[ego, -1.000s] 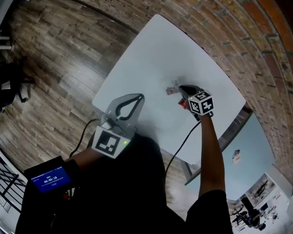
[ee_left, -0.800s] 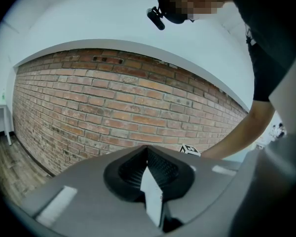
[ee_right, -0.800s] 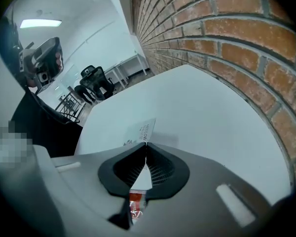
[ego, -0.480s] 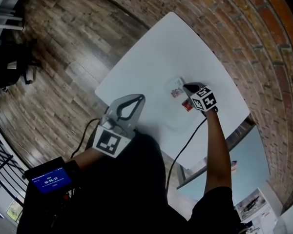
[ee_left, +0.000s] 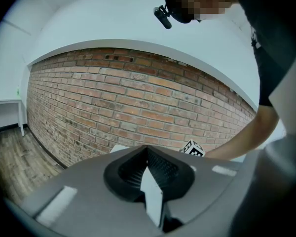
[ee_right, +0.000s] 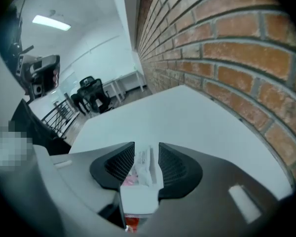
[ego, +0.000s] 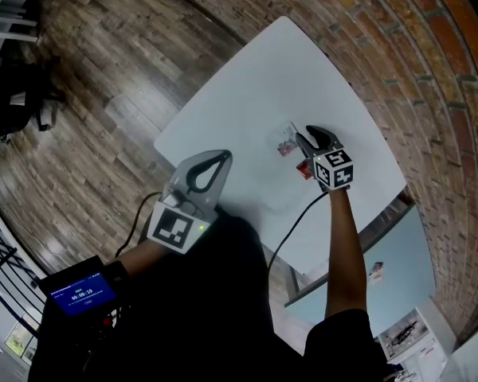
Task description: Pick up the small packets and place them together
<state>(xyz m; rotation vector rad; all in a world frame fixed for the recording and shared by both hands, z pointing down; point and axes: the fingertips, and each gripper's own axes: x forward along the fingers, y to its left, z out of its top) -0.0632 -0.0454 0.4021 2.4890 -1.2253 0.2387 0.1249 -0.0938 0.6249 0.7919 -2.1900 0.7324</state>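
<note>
White table (ego: 247,94), small white-and-pink packets (ee_right: 142,166) bunched together, red packet (ego: 304,170) alongside

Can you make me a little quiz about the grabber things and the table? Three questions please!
1. True or false: the left gripper has its jaws shut with nothing in them.
2. Pick one: what lies between the jaws of the right gripper? A a spoon. B small packets. C a cup.
3. One word: what is the wall beside the white table made of?

Key
1. True.
2. B. The jaws have just been opening and stand apart, with the packets lying between them on the table, not squeezed.
3. Brick.
</note>
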